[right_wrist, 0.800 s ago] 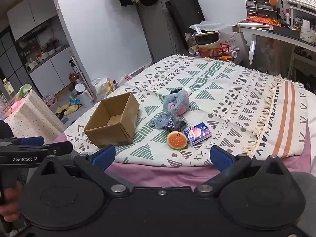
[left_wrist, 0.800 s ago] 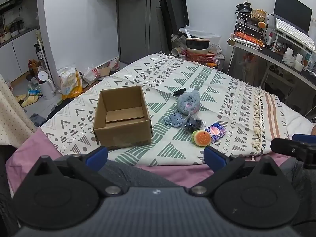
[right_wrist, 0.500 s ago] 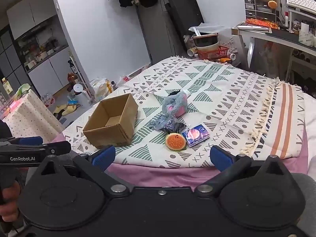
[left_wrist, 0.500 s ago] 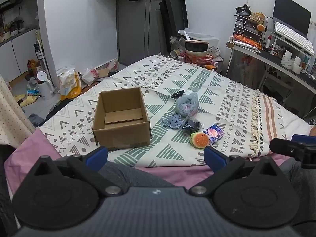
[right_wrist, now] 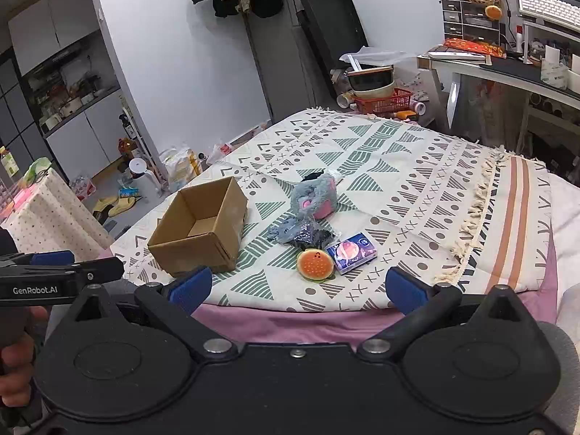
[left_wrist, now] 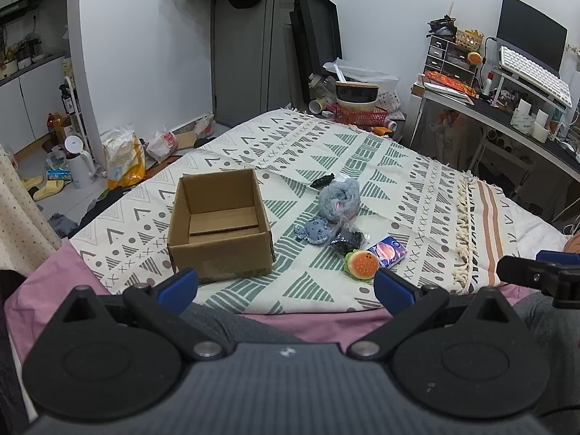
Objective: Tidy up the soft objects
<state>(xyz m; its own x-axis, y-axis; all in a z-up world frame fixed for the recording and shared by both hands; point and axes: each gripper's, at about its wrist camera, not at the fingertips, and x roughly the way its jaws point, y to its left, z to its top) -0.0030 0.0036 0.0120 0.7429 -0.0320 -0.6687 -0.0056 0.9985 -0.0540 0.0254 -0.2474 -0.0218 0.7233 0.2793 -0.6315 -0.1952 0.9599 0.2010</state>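
Cardboard box (left_wrist: 220,225) open-topped, reachable from above. Toy cluster (left_wrist: 340,217) just right of it blocks that side. Blanket (left_wrist: 417,181) toward far edge bare.

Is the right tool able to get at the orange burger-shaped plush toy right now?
Probably yes: the right tool is open and empty, and the orange burger-shaped plush toy lies uncovered at the pile's near edge.

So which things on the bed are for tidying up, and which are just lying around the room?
For the job: cardboard box, grey fluffy toy, blue plush, burger toy, black bagged item, tissue pack.

Just lying about: keyboard, red basket, white kettle, yellow slippers.
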